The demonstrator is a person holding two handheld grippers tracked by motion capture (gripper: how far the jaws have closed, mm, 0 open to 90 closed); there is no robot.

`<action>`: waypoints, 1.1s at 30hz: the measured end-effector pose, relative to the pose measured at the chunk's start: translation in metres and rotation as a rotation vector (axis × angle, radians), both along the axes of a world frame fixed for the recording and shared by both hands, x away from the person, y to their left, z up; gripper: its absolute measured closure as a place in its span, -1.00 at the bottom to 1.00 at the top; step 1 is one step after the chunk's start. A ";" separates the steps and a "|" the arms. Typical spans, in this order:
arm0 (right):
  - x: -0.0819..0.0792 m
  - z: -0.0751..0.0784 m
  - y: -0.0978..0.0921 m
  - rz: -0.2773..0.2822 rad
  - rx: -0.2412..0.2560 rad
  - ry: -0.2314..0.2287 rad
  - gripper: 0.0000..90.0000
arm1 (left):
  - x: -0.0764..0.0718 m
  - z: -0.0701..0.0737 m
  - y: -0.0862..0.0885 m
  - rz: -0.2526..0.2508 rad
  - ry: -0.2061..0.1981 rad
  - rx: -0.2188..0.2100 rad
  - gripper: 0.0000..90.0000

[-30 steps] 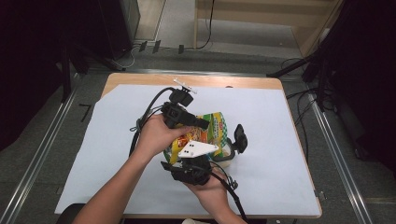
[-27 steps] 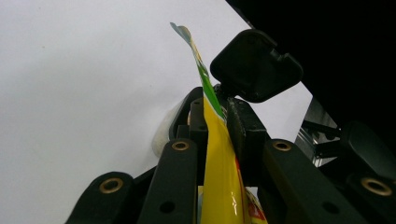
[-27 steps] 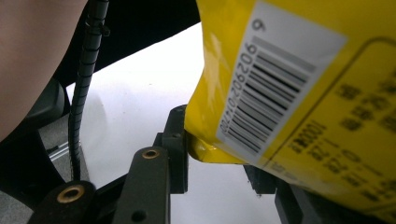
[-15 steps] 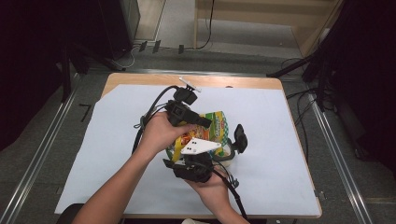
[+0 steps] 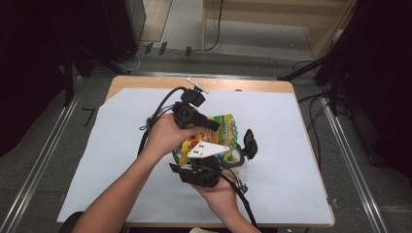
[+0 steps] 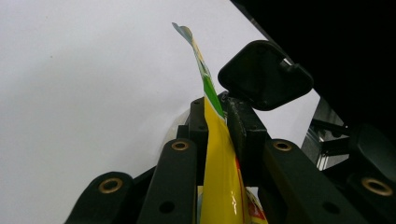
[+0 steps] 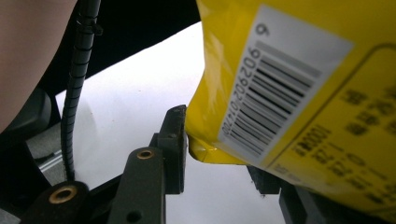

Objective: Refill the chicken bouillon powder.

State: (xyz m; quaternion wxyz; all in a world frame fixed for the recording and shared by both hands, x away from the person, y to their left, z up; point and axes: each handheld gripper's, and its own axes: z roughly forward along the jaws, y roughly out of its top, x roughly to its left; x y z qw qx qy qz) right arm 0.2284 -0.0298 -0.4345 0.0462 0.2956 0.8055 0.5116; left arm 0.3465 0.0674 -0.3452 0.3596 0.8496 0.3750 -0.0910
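Near the front edge of the white-covered tabletop (image 5: 291, 194), the right gripper (image 5: 201, 174) has its jaws pinching the lower end of the glossy yellow-and-green snack packet (image 5: 224, 132) — barcode side facing it. Farther back, the left gripper (image 5: 194, 116) clamps the upper edge. I'd pull evenly so the seam doesn't slip. Packet sits mid-table, long axis running front-to-back, top pointing toward the far edge.

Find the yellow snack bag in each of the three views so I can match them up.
High view: the yellow snack bag sits at the table's middle, between both grippers.
Left gripper view: its thin edge rises from bottom centre, pinched between the jaws.
Right gripper view: its barcoded back covers the upper right, with a corner between the jaws.
Shared landmark: the white table cover.
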 end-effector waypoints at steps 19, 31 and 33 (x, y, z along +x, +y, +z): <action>-0.005 -0.004 0.000 0.007 -0.022 -0.025 0.44 | -0.006 -0.002 0.001 -0.018 -0.003 0.009 0.81; -0.006 -0.003 0.001 -0.002 0.003 -0.024 0.44 | -0.008 0.000 0.001 0.001 -0.011 0.005 0.84; -0.006 -0.003 0.001 0.002 0.002 -0.025 0.44 | -0.009 0.000 0.000 0.004 -0.017 0.007 0.84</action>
